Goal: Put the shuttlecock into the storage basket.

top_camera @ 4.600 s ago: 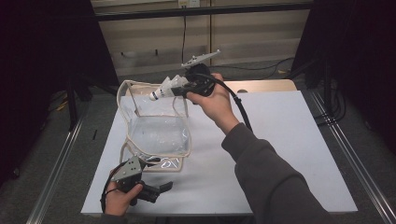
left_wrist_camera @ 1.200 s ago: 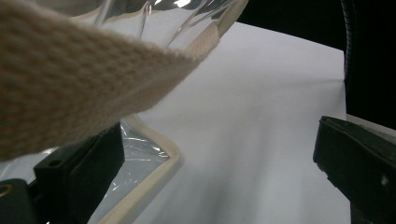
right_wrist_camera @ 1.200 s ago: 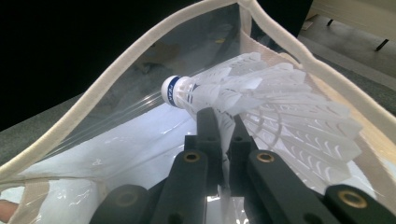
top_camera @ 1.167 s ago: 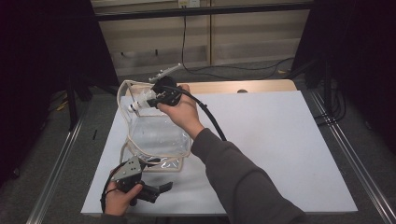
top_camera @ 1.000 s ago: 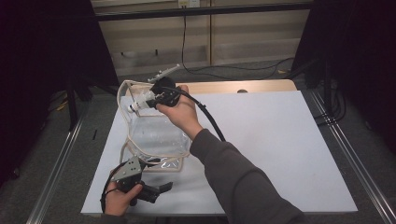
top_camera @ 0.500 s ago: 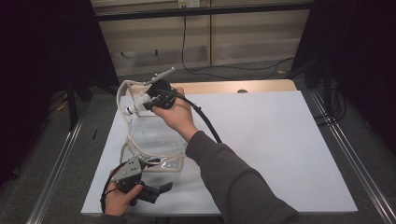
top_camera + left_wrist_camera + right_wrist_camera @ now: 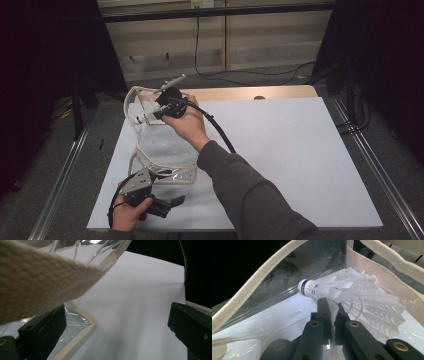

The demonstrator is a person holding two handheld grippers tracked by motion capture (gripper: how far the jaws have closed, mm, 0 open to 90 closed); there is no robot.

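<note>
The right gripper (image 7: 331, 305) pinches a white shuttlecock (image 7: 352, 293) by its feathers, holding it at the mouth of the clear bag (image 7: 162, 142) at the table's far left. Releasing it inside remains. The left gripper (image 7: 167, 207), jaws wide apart, sits at the bag's near corner.

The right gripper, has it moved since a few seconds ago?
Yes. In the high view the right gripper, shut on the shuttlecock, has shifted left and down from beside the clear bag's far right corner to over its opening.
</note>
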